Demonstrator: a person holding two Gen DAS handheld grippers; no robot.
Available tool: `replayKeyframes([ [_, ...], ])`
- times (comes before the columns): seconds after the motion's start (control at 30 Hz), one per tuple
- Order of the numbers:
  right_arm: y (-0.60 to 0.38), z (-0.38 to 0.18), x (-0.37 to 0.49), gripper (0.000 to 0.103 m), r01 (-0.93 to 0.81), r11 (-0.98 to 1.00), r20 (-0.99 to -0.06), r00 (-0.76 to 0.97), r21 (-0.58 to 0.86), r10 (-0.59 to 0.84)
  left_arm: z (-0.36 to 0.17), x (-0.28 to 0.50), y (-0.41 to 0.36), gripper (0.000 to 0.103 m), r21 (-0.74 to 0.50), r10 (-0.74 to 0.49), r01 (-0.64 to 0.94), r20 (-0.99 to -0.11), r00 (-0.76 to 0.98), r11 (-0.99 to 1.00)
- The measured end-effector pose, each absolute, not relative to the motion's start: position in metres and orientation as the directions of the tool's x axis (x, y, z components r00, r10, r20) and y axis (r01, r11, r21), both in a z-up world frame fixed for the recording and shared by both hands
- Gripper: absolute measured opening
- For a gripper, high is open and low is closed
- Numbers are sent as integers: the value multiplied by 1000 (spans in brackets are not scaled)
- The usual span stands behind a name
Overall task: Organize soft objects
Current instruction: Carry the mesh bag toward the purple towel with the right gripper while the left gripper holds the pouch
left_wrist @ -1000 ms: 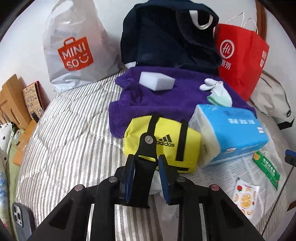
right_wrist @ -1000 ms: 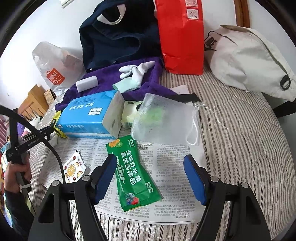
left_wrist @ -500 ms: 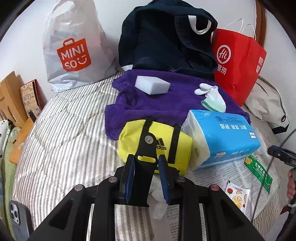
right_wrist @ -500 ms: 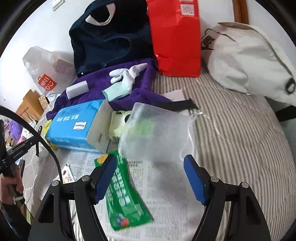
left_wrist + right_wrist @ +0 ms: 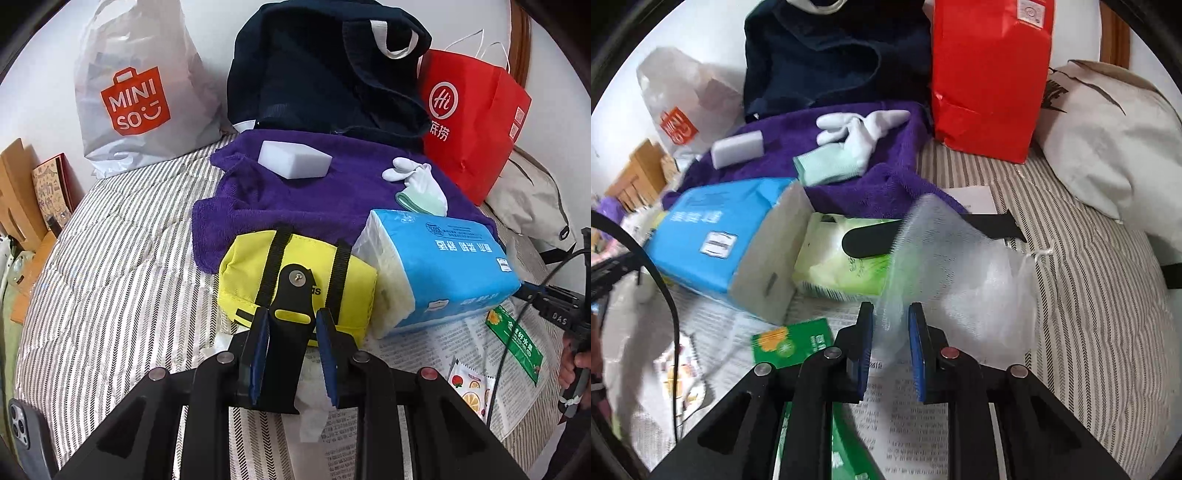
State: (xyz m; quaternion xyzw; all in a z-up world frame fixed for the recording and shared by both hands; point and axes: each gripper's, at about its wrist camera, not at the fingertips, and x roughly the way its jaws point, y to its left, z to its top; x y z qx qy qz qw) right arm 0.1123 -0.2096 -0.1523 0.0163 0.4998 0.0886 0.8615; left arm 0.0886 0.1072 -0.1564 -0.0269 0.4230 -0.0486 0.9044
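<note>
1. Right hand-held gripper [image 5: 890, 332]: jaws closing on the near edge of the clear mesh pouch [image 5: 960, 269], which lies on the newspaper [image 5: 912, 424] just right of the blue tissue pack [image 5: 713, 236]; edge grip probably suits the limp fabric.
2. Left hand-held gripper [image 5: 291, 332]: clamped on the black strap tab [image 5: 291, 295] of the yellow bag [image 5: 240, 273], left of the tissue pack; likely steadying it.

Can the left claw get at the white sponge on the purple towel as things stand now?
Probably not: the left claw is shut on the yellow bag's black tab, and that bag lies before the white sponge.
</note>
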Motion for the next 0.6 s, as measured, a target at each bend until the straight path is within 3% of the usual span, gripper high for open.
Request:
replayKeyframes([
  [0.6, -227, -93, 94, 11, -136, 968, -811, 529, 211, 251, -117, 83, 111, 25, -138, -144, 61, -749, 647, 989],
])
